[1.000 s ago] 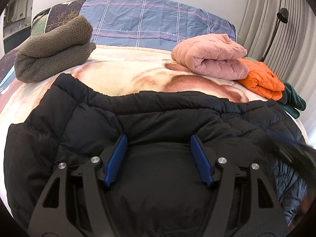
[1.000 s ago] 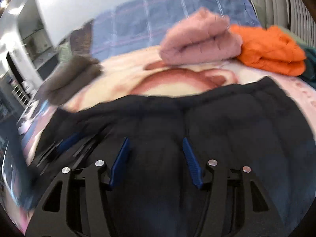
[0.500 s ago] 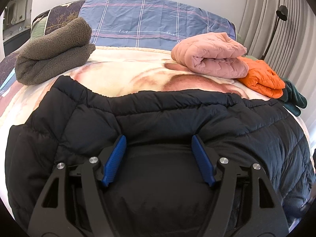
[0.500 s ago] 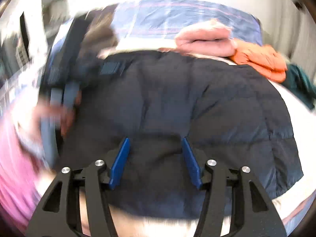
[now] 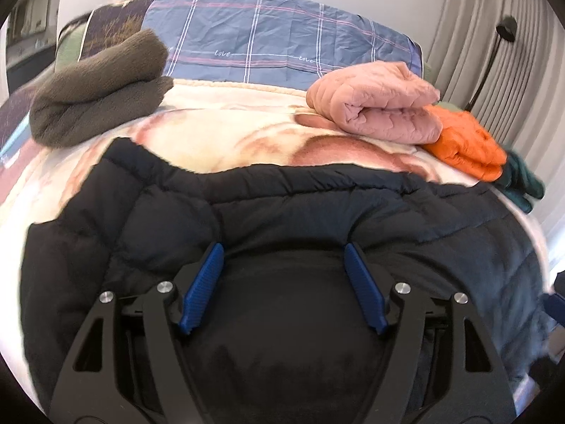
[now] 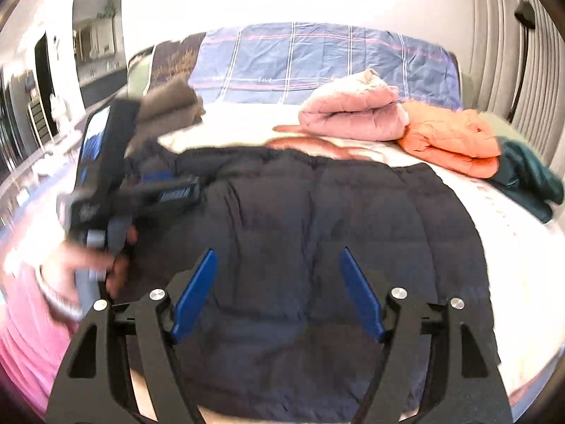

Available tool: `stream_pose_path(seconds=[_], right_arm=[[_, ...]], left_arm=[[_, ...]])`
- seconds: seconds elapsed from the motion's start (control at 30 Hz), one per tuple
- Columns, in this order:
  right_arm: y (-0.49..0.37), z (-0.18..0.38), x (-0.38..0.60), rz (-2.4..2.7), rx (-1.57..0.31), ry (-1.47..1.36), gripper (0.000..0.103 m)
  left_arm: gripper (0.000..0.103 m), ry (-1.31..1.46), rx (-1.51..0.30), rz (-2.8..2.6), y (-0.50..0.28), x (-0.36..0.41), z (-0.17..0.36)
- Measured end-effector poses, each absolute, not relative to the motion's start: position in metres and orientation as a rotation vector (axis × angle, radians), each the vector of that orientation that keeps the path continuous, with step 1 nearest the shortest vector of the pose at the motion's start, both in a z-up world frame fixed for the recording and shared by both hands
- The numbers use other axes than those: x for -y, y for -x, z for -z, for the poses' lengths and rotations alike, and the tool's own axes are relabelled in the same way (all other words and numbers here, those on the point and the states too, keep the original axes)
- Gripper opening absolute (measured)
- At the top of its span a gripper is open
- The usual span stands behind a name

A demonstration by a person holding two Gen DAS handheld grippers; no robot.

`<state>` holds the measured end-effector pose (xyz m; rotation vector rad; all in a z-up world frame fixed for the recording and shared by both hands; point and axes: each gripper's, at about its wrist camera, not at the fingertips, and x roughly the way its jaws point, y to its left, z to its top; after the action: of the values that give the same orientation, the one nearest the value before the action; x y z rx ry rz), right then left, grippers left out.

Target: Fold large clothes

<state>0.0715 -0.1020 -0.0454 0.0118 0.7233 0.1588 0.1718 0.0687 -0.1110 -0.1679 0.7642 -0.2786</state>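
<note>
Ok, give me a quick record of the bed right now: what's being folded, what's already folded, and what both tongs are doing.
surface: bed with cream patterned blanket
being folded: black puffer jacket, spread flat
folded, far left: grey-brown fleece
folded, far right: pink quilted garment, orange jacket beside it, dark green garment at the edge
left tongs: open, just been opening, over the jacket, gripping nothing
right tongs: open, just been opening, nothing between them
</note>
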Motion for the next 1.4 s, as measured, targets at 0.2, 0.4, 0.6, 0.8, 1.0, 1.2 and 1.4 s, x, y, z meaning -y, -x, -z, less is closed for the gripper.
stream_pose_path(seconds=[0.2, 0.4, 0.6, 0.8, 1.0, 1.2, 1.4], right_arm=[[-0.12, 0.043, 0.093, -0.186, -0.757, -0.04, 0.073], [-0.161, 0.049, 0.081, -0.123, -0.758, 0.042, 0.076], [-0.203, 0.112, 0.095, -0.119, -0.839, -0.033, 0.09], [-0.201, 0.114, 0.097, -0.125, -0.84, -0.05, 0.09], [-0.201, 0.117, 0.096, -0.123, -0.83, -0.046, 0.09], [-0.201, 0.117, 0.096, -0.122, -0.827, -0.045, 0.09], [-0.201, 0.117, 0.097, -0.124, -0.825, -0.05, 0.09]], left_arm=[[0.086, 0.141, -0.691, 0.211, -0.134, -0.128, 0.079], [0.087, 0.17, -0.76, 0.111, -0.131, -0.194, 0.096], [0.097, 0.169, -0.887, 0.265, -0.154, -0.194, 0.144], [0.098, 0.195, -0.895, 0.324, -0.16, -0.196, 0.153], [0.09, 0.276, -0.891, 0.378, -0.158, -0.211, 0.152], [0.027, 0.225, -0.863, 0.466, -0.148, -0.193, 0.133], [0.022, 0.22, -0.843, 0.469, -0.148, -0.189, 0.095]])
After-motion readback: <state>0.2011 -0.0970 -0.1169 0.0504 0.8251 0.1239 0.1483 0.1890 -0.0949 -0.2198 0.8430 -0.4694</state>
